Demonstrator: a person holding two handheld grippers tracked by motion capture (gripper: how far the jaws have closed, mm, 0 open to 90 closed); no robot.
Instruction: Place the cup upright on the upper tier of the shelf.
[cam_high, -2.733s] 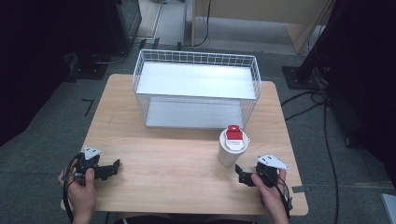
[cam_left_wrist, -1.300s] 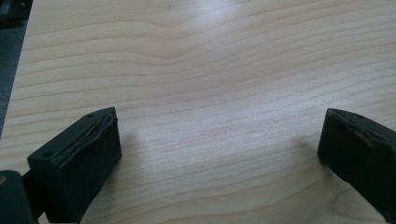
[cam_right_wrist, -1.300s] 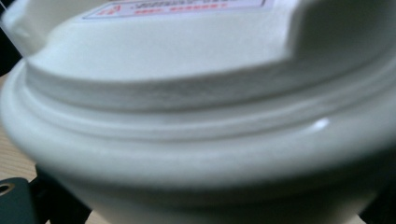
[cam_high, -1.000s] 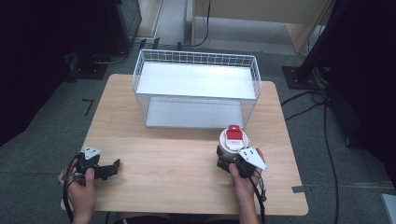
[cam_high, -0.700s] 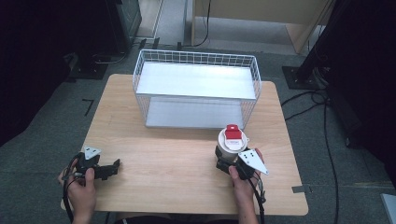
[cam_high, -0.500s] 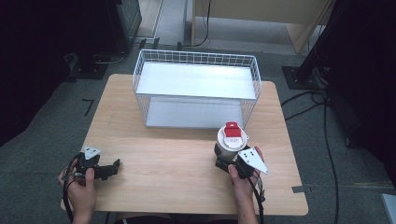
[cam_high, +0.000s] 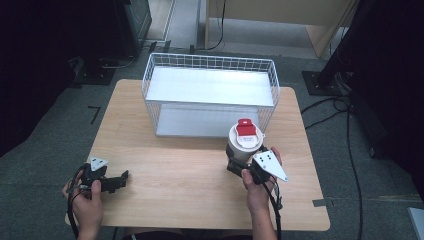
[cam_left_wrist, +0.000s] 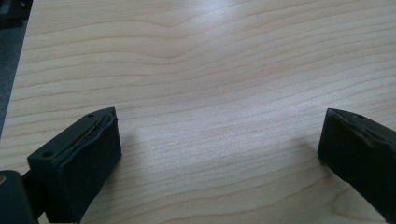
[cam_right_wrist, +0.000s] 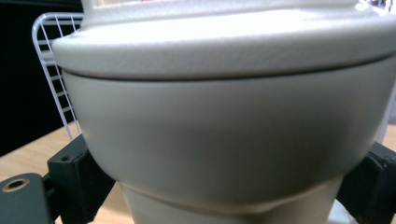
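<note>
- Right gripper (cam_high: 240, 161) is on the cream cup (cam_high: 244, 145), one black jaw on each side of its body, pressed against it just under the wide rim.
- The right gripper view puts the cup (cam_right_wrist: 224, 140) huge and close, lid seam running across the top, jaws hugging both flanks of the tapering wall.
- That cup carries a red tab on its lid (cam_high: 245, 129) and sits right of centre on the wooden table (cam_high: 185, 200), just in front of the white wire basket (cam_high: 210, 95).
- Whether the cup's base touches the tabletop, I cannot tell.
- The right hand (cam_high: 257, 187) grips the tool from below, its cable trailing toward the table edge.
- Over on the other side, the left gripper (cam_high: 117, 180) lies low near the front left corner, well apart from cup and basket.
- Its jaws stand wide apart, bare wood grain between them, nothing in their hold.
- Left hand (cam_high: 87, 200) is wrapped around the handle.
</note>
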